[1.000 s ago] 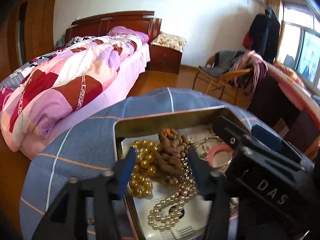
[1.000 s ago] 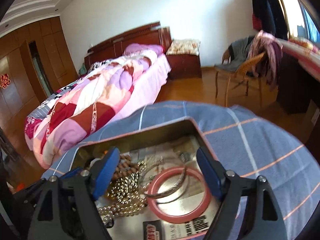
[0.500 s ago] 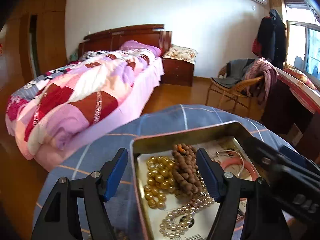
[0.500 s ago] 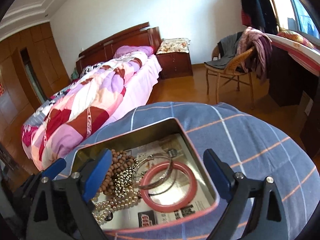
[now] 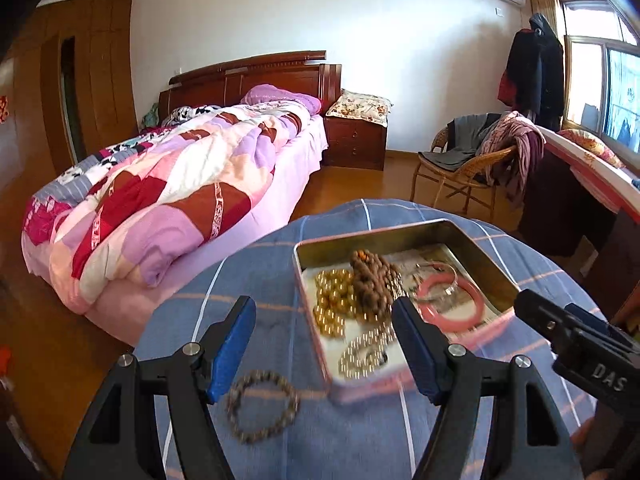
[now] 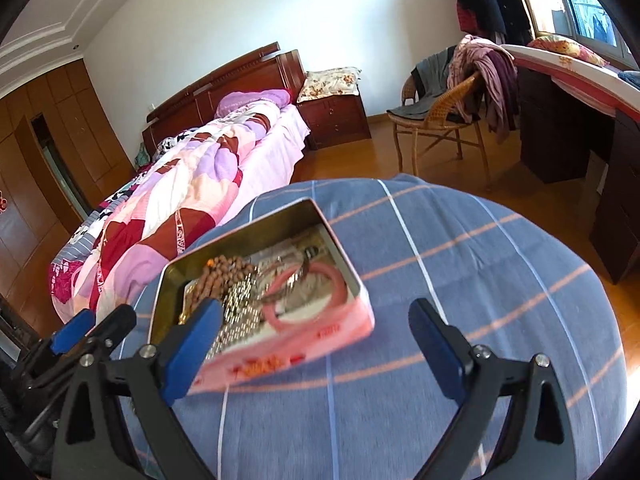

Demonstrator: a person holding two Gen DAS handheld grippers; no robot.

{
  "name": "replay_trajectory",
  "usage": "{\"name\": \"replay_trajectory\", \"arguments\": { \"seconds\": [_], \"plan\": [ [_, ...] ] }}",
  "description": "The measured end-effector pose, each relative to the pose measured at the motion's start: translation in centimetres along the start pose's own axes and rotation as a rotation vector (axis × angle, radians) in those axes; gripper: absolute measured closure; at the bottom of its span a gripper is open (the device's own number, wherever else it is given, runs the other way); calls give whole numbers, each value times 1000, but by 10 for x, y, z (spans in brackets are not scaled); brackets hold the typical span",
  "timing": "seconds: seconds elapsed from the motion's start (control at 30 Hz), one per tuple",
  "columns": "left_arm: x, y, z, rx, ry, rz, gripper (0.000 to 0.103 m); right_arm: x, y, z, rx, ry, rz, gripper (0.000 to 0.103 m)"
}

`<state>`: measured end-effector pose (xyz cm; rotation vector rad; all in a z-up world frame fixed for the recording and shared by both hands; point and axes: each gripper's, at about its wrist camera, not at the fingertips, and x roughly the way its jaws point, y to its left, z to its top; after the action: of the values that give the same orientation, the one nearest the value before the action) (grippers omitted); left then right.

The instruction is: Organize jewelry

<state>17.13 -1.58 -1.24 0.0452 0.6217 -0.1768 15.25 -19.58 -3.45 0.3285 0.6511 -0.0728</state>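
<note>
Since both the left gripper (image 5: 324,344) and right gripper (image 6: 316,344) gape empty, the loose beaded bracelet (image 5: 262,406) outside the tin (image 5: 472,248) could get missed or knocked off the cloth.

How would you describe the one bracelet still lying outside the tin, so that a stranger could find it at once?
Start at the round table under the blue checked cloth and find the pink-sided tin of jewelry. On the cloth just left of the tin's near corner lies a beaded bracelet. Alone among the pieces it sits outside the tin, a dull speckled ring spread flat.
</note>
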Motion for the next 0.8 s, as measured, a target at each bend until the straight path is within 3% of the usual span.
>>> {"name": "replay_trajectory", "arguments": {
  "seconds": [0.2,0.57,0.8],
  "plan": [
    [-21,10,-23,-42,19,4,32,-12,7,-20,-34,25,-11,6],
    [-49,15,-59,-22,36,7,32,-32,18,-54,-106,59,-28,6],
    [-61,43,-81,6,37,56,32,-38,25,-68,-158,58,-19,6]
  ]
}}
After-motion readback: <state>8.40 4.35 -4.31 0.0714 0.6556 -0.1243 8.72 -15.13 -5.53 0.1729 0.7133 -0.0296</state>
